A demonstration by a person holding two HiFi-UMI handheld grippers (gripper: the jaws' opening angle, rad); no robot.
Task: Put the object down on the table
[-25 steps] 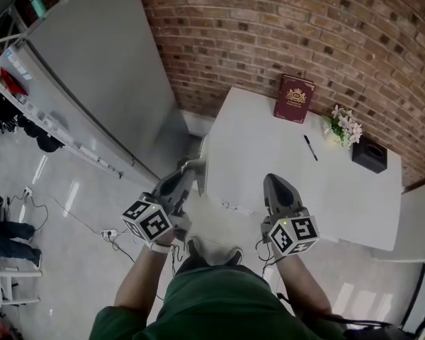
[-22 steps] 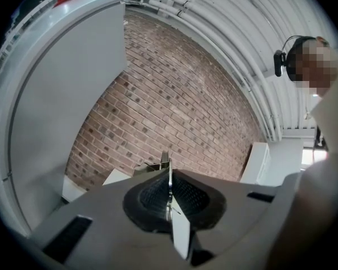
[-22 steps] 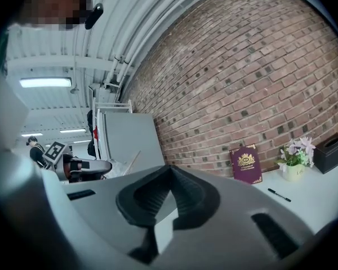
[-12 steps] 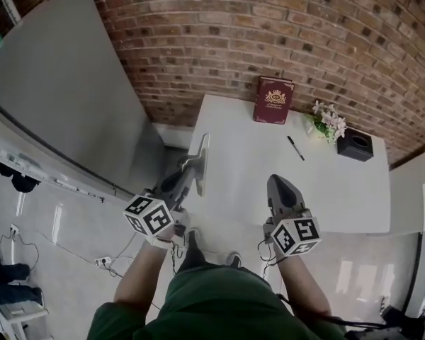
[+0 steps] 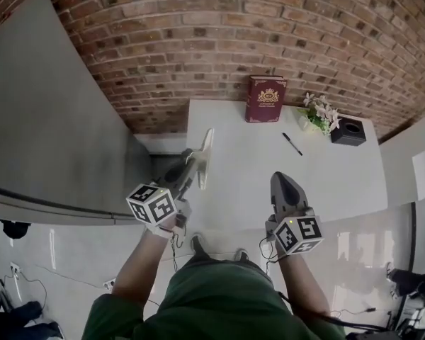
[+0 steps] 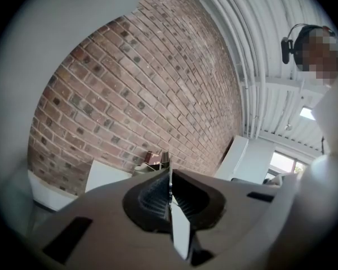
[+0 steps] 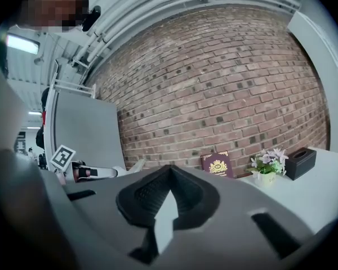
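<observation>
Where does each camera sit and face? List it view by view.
Head view: on the person's head, looking steeply down at the white table; shows forearms, left gripper and right gripper.
Left gripper view: on the left gripper, looking along its fingers, shut on a thin pale panel, toward the brick wall.
Right gripper view: on the right gripper, looking along its shut, empty fingers at that wall.
Shared: the red book shows in all three.

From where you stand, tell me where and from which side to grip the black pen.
Take the pen across the middle of its barrel, coming straight down from above. It lies flat and slanted on the table with bare surface either side, so turn the jaws crosswise to it. Probably use the right gripper, shut and empty.
</observation>
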